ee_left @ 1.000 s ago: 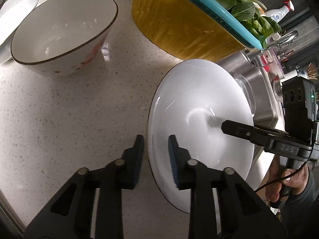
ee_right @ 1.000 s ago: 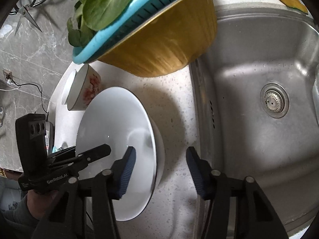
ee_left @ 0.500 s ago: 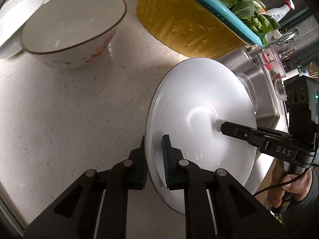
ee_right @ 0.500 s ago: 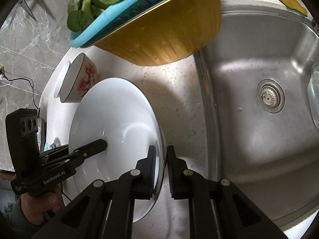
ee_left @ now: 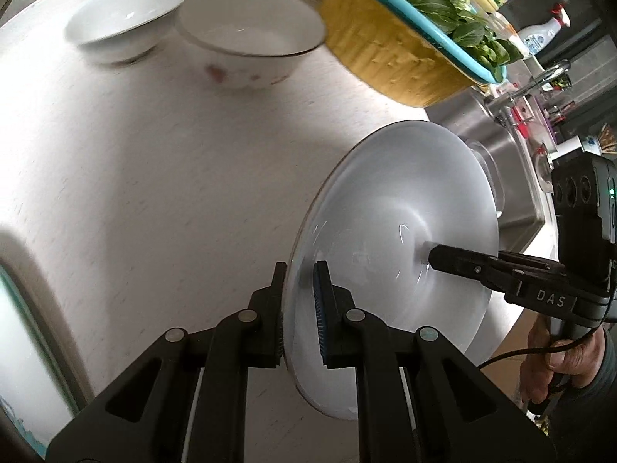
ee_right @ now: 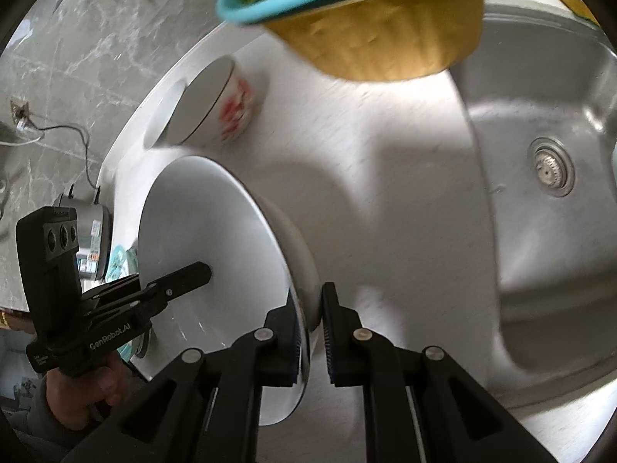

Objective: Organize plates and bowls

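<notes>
Grip is held on the wide, shallow white ceramic plate [ee_left: 393, 239] from two opposite sides: the left tool [ee_left: 300, 301] is clamped on one edge of its rim and the right tool [ee_right: 310, 332] on the facing edge, so the plate is carried tilted above the pale speckled tabletop [ee_left: 154, 177]. Relative to the plate, the white bowl with red flower print [ee_left: 250, 46] and the plain white shallow bowl [ee_left: 115, 34] beside it lie ahead, on the left tool's side. Any setting-down there is judged to need both hands travelling together.
</notes>
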A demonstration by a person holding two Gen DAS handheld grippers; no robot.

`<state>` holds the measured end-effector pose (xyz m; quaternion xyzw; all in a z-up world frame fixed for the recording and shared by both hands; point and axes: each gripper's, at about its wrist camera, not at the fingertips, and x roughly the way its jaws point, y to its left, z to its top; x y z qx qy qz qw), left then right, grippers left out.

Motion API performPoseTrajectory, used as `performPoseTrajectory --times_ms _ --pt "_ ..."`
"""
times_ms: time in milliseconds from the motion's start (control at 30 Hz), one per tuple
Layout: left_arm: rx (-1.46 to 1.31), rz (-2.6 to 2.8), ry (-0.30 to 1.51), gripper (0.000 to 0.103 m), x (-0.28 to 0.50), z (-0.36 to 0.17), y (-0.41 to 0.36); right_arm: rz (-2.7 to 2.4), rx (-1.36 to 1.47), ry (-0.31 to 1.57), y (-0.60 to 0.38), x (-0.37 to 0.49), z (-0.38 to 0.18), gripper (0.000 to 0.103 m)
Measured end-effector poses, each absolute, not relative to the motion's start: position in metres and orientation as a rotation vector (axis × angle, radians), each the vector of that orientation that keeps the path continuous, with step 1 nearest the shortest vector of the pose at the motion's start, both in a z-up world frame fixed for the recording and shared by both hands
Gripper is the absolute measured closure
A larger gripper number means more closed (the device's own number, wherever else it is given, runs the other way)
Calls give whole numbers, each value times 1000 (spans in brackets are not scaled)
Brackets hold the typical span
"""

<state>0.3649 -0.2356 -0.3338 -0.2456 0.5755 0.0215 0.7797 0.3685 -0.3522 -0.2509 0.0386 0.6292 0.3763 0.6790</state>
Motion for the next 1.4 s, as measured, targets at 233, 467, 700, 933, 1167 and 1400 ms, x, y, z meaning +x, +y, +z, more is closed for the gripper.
performPoseTrajectory --times_ms 233,467,700,933,1167,1400 --pt "-549 75 1256 92 329 -340 -218 872 66 1438 -332 349 -258 91" --pt "-552 89 1282 92 308 -352 -209 882 41 1462 -316 336 -267 91" --pt "-543 88 1288 91 308 -355 -212 882 24 1453 -312 332 -267 91" --pt "-543 92 1302 89 304 -360 -211 880 0 1457 -310 330 -270 90" --pt "-551 109 1284 87 306 -360 -208 888 -12 1444 -306 329 -271 89" --pt "-549 126 1277 28 304 -355 -205 896 -12 1441 -304 326 -270 84"
